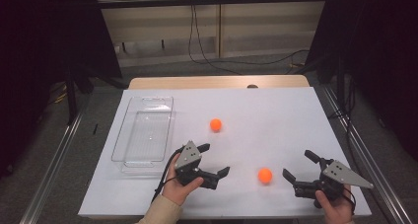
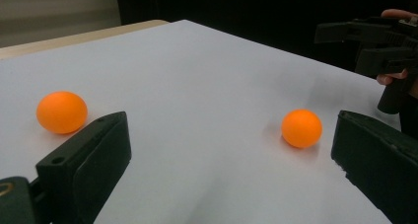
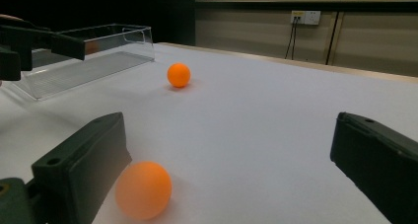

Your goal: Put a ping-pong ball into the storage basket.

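Left gripper (image 1: 213, 160): held in the person's left hand (image 1: 178, 187) near the front edge of the table, jaws spread wide and empty, aimed to the right across the sheet.
Right gripper (image 1: 297, 165): gripped by the right hand (image 1: 335, 206) at the front right corner, jaws also wide apart with nothing between them, aimed leftward at the near ball.
Near ball (image 1: 264, 175): orange, lay on the white sheet between the two grippers, touching neither; in the right gripper view it sat just beside the left-hand jaw.
Far ball (image 1: 215, 125): orange, rested farther back on the sheet, well apart from both grippers and near the tray's right side.
Clear tray (image 1: 140, 157): an oblong see-through plastic container, lay on the left part of the sheet, just beside the left gripper, with nothing inside.
Cut off: the forearms ran out of the bottom of the high view; a beige sleeve (image 1: 160, 213) showed on the left arm alone.
Hard to make out: the near ball was blurred in the right gripper view, partly behind the jaw.
Surface: a white sheet (image 1: 276, 110) covered the table, whose wooden edge (image 1: 217, 82) showed at the back.
Room: grey floor, a pale panelled wall with a wall socket (image 3: 306, 17), black cables (image 1: 207, 56) hanging down, dark curtains on both sides.
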Motion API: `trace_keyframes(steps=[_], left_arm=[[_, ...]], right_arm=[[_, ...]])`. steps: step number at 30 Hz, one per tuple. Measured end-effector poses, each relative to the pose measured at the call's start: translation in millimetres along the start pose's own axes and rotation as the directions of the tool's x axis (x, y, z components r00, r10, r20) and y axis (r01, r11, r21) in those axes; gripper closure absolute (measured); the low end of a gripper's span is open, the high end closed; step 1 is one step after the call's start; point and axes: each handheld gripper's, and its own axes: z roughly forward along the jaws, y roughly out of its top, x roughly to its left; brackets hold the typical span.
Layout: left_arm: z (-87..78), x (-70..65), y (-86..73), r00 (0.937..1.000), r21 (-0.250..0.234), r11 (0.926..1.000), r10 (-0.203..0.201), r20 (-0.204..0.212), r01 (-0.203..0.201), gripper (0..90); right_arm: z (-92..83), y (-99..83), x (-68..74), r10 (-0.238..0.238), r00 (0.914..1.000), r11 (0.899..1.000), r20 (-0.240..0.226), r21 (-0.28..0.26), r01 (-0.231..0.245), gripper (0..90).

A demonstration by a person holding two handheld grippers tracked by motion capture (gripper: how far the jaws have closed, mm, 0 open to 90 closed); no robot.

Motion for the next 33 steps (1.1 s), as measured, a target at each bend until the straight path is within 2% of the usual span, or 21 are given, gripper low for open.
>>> trace_keyframes(steps=[33], left_arm=[[15.7, -7.0, 0.8, 0.9994, 0.024, 0.9996, 0.011, 0.032, -0.012, 1.9]], right_arm=[[0.5, 0.0, 0.6, -0.002, 1.0, 1.0, -0.005, 0.002, 0.002, 0.7]])
